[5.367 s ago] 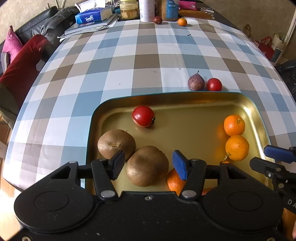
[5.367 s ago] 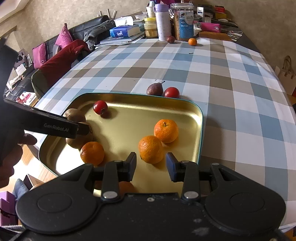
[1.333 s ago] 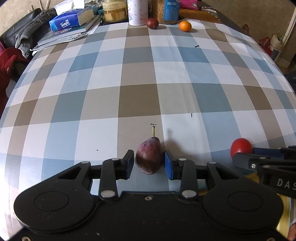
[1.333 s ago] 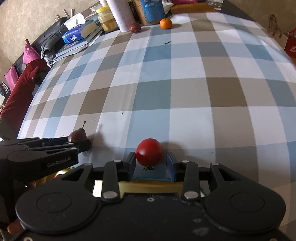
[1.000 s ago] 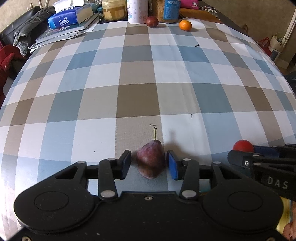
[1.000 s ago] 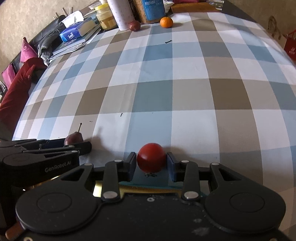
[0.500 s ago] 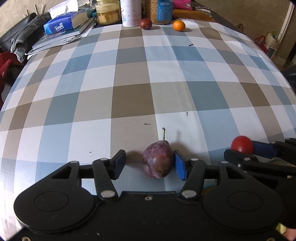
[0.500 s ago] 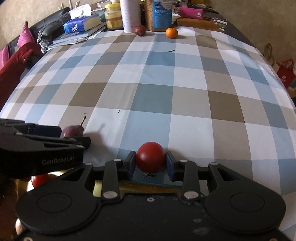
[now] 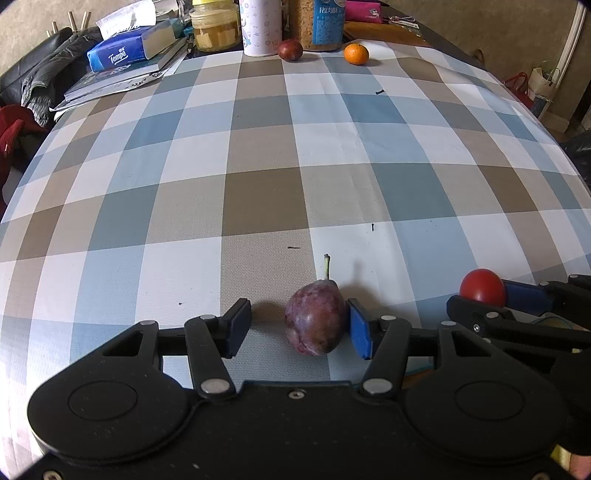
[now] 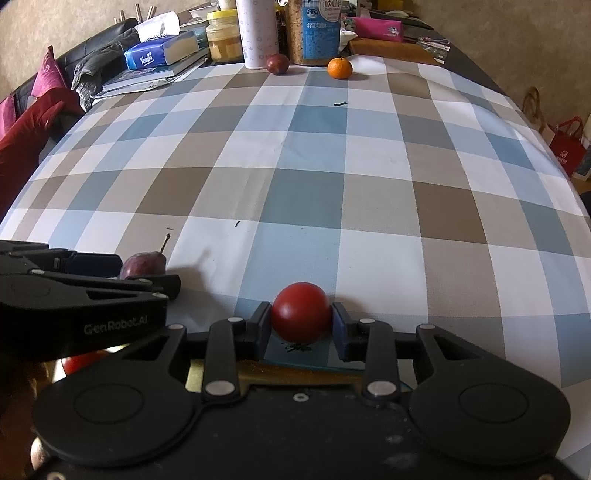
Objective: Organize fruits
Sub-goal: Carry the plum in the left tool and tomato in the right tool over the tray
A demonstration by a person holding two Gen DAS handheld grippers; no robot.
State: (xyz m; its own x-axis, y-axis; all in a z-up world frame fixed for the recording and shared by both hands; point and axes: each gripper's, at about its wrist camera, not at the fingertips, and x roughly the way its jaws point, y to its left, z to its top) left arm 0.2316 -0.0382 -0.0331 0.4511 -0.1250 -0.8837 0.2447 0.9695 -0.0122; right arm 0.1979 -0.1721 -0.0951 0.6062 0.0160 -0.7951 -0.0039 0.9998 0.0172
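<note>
Left wrist view
Left gripper (image 9: 297, 328): jaws apart, straddling the purple plum (image 9: 316, 317); the right-hand pad touches the fruit's side, the left-hand pad stands clear of it with bare cloth between.
Purple plum: lying on the checked tablecloth (image 9: 258, 177), stem pointing away from the camera, near the table's front edge.
Red fruit (image 9: 482, 285): off to the right, between the fingers of the right gripper (image 9: 491, 295).
Far end of the table: 1 dark red plum (image 9: 290, 50) and 1 mandarin (image 9: 356, 54) sit near a white tumbler (image 9: 259, 26), a jar (image 9: 215, 26) and a blue-labelled canister (image 9: 320, 23); a tissue pack (image 9: 129, 48) lies on a stack of books (image 9: 122, 75).

Right wrist view
Right gripper (image 10: 300, 326): jaws closing on the red fruit (image 10: 301, 312), both pads against its sides.
Red fruit: held just past the gold tray rim (image 10: 280, 369), over the edge of the tablecloth (image 10: 332, 184).
Left gripper (image 10: 136, 275): seen side-on at the left, the purple plum (image 10: 144, 263) showing above its fingers.
Far end: the dark red plum (image 10: 277, 62) and mandarin (image 10: 340, 68) lie well apart from both grippers.
</note>
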